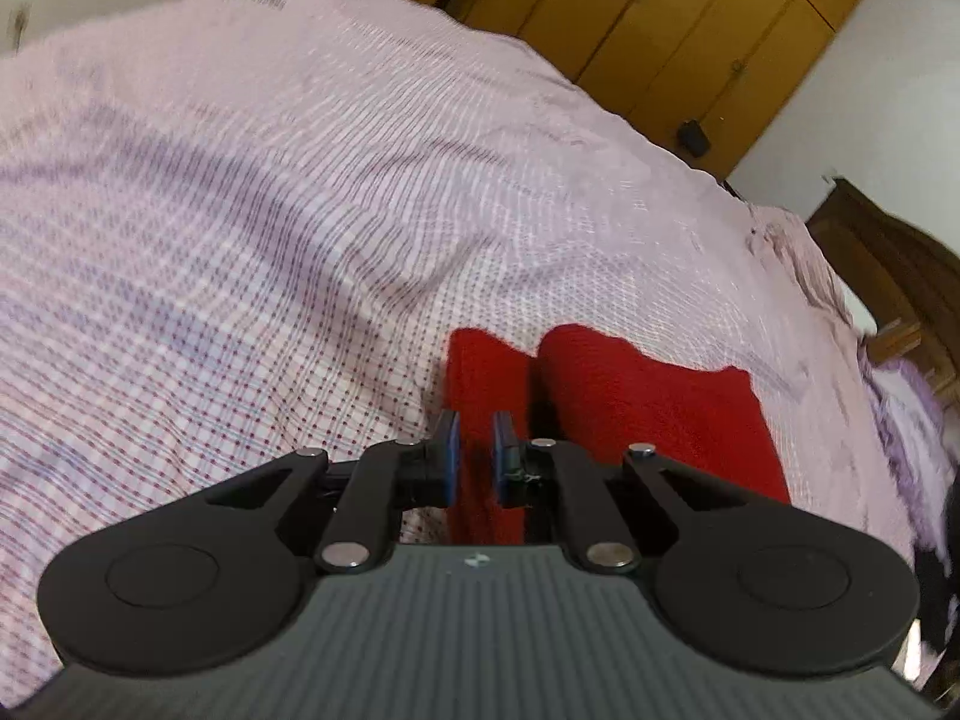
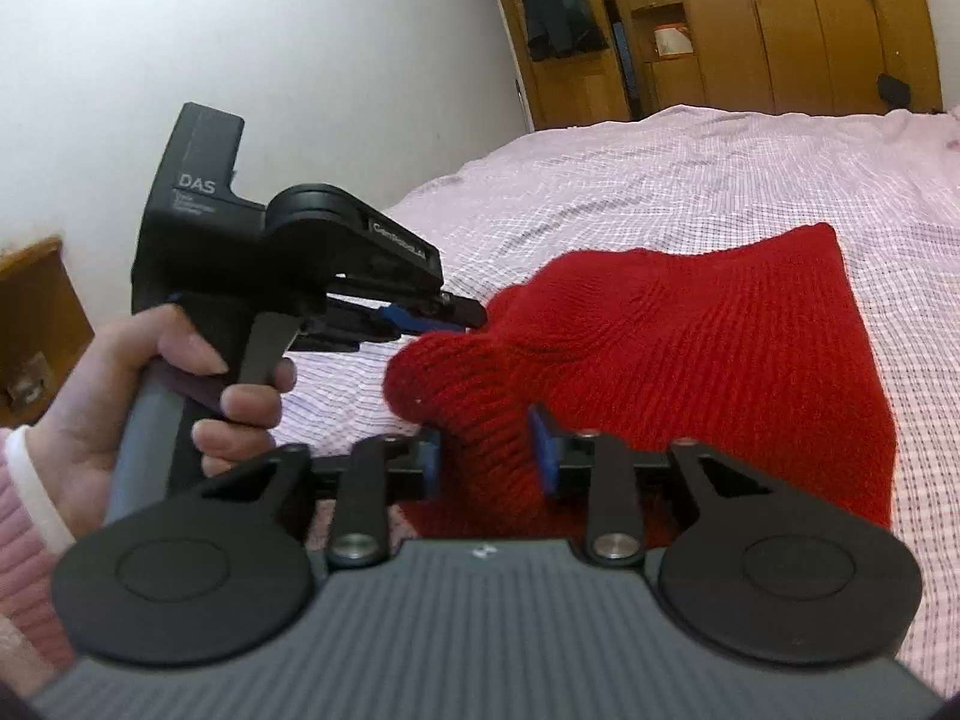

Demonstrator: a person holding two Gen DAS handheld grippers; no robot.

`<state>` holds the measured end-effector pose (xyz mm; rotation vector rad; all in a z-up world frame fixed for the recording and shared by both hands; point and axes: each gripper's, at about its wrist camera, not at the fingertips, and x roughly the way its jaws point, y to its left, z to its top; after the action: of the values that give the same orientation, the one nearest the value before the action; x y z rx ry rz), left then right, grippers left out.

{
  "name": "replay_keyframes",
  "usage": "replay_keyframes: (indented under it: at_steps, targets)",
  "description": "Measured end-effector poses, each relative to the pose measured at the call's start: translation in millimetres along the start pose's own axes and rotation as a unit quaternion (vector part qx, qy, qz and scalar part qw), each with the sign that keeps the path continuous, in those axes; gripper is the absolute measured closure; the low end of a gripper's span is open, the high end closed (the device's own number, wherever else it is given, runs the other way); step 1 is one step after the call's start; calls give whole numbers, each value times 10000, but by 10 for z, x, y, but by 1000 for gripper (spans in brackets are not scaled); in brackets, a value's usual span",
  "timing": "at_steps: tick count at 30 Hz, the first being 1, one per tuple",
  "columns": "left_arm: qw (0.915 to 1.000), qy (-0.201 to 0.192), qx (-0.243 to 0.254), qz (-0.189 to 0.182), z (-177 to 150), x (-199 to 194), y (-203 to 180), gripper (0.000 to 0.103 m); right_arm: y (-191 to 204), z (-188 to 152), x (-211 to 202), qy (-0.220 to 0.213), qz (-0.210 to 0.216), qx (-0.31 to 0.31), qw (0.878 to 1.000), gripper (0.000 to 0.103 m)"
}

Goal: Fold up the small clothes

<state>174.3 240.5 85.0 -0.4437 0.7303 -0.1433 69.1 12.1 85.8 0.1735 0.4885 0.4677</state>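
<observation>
A red knitted garment [image 2: 690, 348] lies on the checked pink bedsheet [image 2: 660, 168], its near edge lifted into a bunched fold. My left gripper [image 2: 468, 318], held by a hand [image 2: 180, 396], pinches that fold from the left. In the left wrist view its blue pads stand close together, and the left gripper [image 1: 476, 429] is shut on a strip of the red garment [image 1: 648, 414]. My right gripper [image 2: 486, 450] has its blue pads apart, a thick roll of the red knit lying loosely between them.
The bed [image 1: 300, 180] fills most of both views. Wooden wardrobes [image 2: 810, 30] stand beyond its far end, with dark clothes [image 2: 552, 0] hanging beside them. A wooden nightstand [image 2: 36, 324] sits at the left by the white wall. A dark headboard [image 1: 888, 276] is at the right.
</observation>
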Motion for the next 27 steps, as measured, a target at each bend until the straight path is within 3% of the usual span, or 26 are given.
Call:
replay_keyframes:
  at_steps: [4, 8, 12, 16, 21, 27]
  targets:
    - [9998, -79, 154, -104, -29, -189, -141, 79, -1, -12, -223, -86, 212, 120, 9997, 44]
    - [9995, -84, 265, -151, -67, -373, -307, 60, -73, 24, -417, -97, 316, 442, 9985, 43]
    - [9991, 37, 401, -133, -121, -470, -479, 59, -201, 66, -643, -188, 320, 797, 9961, 42]
    - [9980, 136, 625, 24, -170, -560, -632, 52, -317, 74, -775, -382, 92, 874, 9954, 27]
    - [9971, 134, 723, 182, -186, -608, -718, 37, -493, 36, -909, -344, -111, 1363, 9900, 27]
    - [9950, 264, 860, 431, -222, -531, -787, 35, -756, -55, -917, -404, -353, 1963, 9791, 21]
